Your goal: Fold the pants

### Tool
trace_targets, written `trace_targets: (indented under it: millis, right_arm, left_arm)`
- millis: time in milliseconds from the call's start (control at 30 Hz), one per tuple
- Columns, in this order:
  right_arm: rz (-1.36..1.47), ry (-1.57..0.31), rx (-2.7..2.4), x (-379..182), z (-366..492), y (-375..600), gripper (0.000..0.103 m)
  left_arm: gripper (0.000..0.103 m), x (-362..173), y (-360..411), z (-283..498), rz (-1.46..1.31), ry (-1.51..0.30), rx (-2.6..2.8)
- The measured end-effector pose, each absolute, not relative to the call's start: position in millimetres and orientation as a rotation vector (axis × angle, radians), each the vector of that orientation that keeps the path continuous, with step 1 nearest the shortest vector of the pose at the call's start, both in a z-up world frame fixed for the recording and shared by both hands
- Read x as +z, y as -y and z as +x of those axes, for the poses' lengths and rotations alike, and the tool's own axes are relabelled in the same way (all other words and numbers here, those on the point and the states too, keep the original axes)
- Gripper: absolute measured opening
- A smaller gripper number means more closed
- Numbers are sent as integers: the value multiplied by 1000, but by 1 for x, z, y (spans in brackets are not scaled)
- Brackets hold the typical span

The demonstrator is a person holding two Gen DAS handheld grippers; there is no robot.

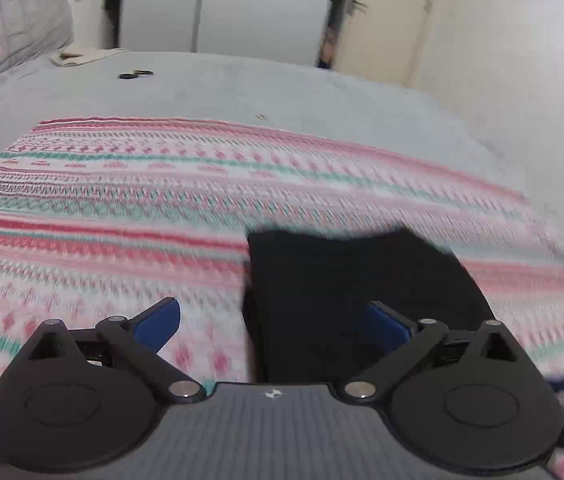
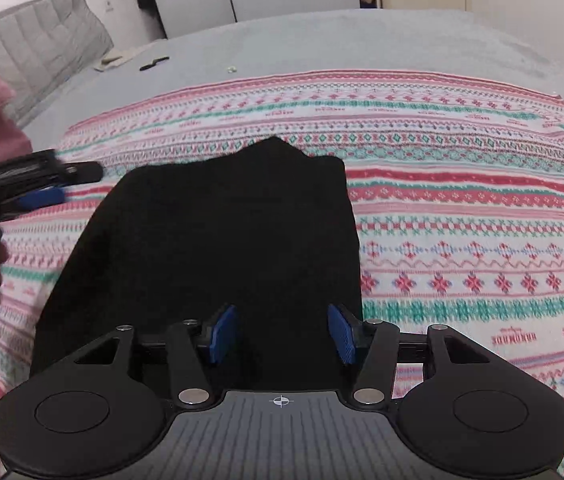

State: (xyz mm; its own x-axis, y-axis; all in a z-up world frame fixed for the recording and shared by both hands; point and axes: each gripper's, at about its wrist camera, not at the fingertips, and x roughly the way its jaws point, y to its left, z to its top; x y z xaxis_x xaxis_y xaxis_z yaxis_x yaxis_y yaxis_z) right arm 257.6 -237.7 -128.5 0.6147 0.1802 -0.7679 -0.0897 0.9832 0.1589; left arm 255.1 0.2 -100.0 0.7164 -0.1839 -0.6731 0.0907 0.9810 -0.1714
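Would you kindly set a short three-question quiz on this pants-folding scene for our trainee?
1. True or false: the black pants lie on a patterned blanket.
2. Which tongs stand wider apart: A) left tongs, B) right tongs?
3. Fill in: against the wall at the far left of the bed leans a grey ____.

Key: 1 true. 2 A; their blue pads are spread wide with nothing gripped, while the right pads stand about half open over the pants without pressing them. 3 pillow.
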Motion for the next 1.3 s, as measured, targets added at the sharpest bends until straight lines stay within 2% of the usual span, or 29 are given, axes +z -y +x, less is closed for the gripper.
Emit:
trace_targets:
  millis: [100, 167, 200, 233, 267, 467, 567, 633, 667, 767, 900, 1167, 1233, 1300]
  right_arm:
    - [61, -921, 168, -136, 251, 232, 52]
    - [36, -941, 170, -145, 249, 226, 56]
    - [36, -945, 168, -150, 246, 223, 59]
    - [31, -933, 155, -153, 242, 219, 60]
    - [16, -913, 133, -155, 238, 213, 60]
    - [-13, -866, 182, -154, 202, 172, 61]
    - [-30, -844, 205, -156, 179, 155, 68]
    - [-59, -833, 211, -153, 165, 147, 69]
    - [-74, -834, 216, -149, 157, 144, 68]
    - [-84, -763, 245, -123, 125, 140, 70]
    - [-86, -594, 188, -89, 69, 151, 94]
    - [22, -595, 109, -87, 14, 169, 95]
    - [42, -555, 93, -80, 5, 174, 103]
    - [60, -516, 89, -78, 2, 178, 103]
  left_arm:
    - [103, -102, 10, 226, -88, -749, -135]
    - [101, -115, 14, 219, -43, -772, -111]
    - [82, -124, 15, 219, -42, -812, -121]
    - [75, -134, 12, 220, -62, -861, -134]
    - [73, -141, 7, 219, -102, -863, -135]
    - [75, -137, -7, 196, -155, -791, -58]
    - [77, -119, -5, 164, -98, -753, 9]
    - [88, -105, -3, 136, -77, -704, 19]
    - [103, -98, -3, 122, -68, -683, 31]
    - [103, -81, -2, 78, -54, -592, 57]
    - [103, -70, -4, 40, -85, -556, 67]
    - [103, -76, 5, 11, -94, -568, 33]
    - [103, -83, 7, 15, -67, -582, 47]
    - [103, -88, 5, 17, -67, -605, 61]
